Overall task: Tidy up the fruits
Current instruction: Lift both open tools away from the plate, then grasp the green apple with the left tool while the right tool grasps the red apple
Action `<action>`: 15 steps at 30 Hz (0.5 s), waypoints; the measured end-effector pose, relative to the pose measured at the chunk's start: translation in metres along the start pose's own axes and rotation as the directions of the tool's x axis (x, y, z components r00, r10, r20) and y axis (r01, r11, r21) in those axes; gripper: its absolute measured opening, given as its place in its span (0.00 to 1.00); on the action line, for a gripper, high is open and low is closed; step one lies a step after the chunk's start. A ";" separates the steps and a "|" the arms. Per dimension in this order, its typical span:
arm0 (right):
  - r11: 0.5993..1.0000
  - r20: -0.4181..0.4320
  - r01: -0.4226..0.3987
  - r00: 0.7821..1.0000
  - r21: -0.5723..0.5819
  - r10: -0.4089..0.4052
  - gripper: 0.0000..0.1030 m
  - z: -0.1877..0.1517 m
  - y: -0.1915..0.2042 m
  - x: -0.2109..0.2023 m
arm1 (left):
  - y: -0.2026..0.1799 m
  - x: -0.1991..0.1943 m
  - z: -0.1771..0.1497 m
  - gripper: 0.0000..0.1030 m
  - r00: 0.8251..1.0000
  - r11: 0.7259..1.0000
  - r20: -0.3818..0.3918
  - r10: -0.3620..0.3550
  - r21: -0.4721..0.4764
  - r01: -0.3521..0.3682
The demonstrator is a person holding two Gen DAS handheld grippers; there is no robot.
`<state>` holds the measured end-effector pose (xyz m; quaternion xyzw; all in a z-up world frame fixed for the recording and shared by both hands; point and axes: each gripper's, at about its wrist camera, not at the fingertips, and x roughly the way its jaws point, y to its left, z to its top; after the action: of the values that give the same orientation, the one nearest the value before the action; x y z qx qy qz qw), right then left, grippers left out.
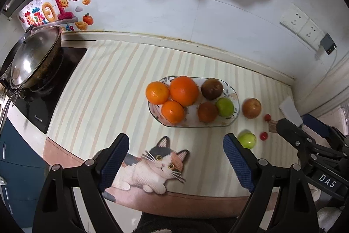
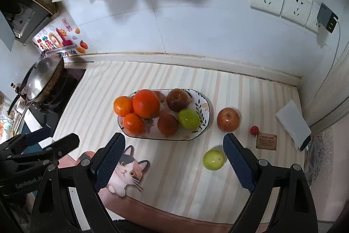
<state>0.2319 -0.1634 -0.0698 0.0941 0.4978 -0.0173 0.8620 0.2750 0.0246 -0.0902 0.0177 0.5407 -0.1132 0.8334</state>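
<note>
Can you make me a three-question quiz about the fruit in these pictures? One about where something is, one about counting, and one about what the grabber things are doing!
1. Where is the red apple that is off the plate?
A. On the striped mat, right of the plate
B. Inside the wok
C. On top of the oranges

2. How many orange fruits lie on the plate?
A. One
B. Three
C. Five

3. What is the right gripper doing?
A. Squeezing a green fruit
B. Holding the plate
C. Open, holding nothing

Answers:
1. A, the apple sits on the mat beside the plate's right end.
2. B, three orange fruits cluster at the plate's left end.
3. C, its blue pads stand wide apart with only the mat between them; the green fruit lies untouched between them.
</note>
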 end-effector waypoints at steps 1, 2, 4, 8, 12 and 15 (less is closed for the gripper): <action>1.000 -0.002 -0.001 1.000 -0.002 0.001 0.91 -0.001 0.001 -0.001 | -0.002 -0.002 -0.001 0.86 1.000 1.000 -0.003 0.004 0.004 -0.004; 1.000 -0.003 -0.003 1.000 -0.002 0.003 0.91 -0.002 0.001 -0.003 | -0.003 -0.003 -0.002 0.86 1.000 1.000 -0.008 0.004 0.007 -0.004; 1.000 -0.003 -0.005 1.000 0.001 0.005 0.91 -0.005 0.001 -0.007 | -0.004 -0.003 -0.003 0.86 1.000 1.000 -0.022 0.001 0.005 0.000; 1.000 -0.013 -0.009 1.000 0.009 0.009 0.91 -0.008 -0.004 -0.006 | -0.005 0.001 -0.006 0.86 0.999 1.000 -0.052 -0.009 -0.001 0.009; 1.000 -0.019 -0.014 1.000 0.016 0.014 0.91 -0.007 -0.008 -0.003 | -0.007 0.005 -0.007 0.86 0.998 1.000 -0.062 -0.006 0.001 0.006; 1.000 -0.018 -0.019 1.000 0.023 0.020 0.91 -0.004 -0.010 -0.001 | -0.008 0.006 -0.006 0.86 0.998 1.000 -0.059 -0.005 0.001 0.005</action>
<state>0.2265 -0.1722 -0.0724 0.1087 0.5046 -0.0137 0.8564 0.2700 0.0170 -0.0974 0.0204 0.5651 -0.1149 0.8167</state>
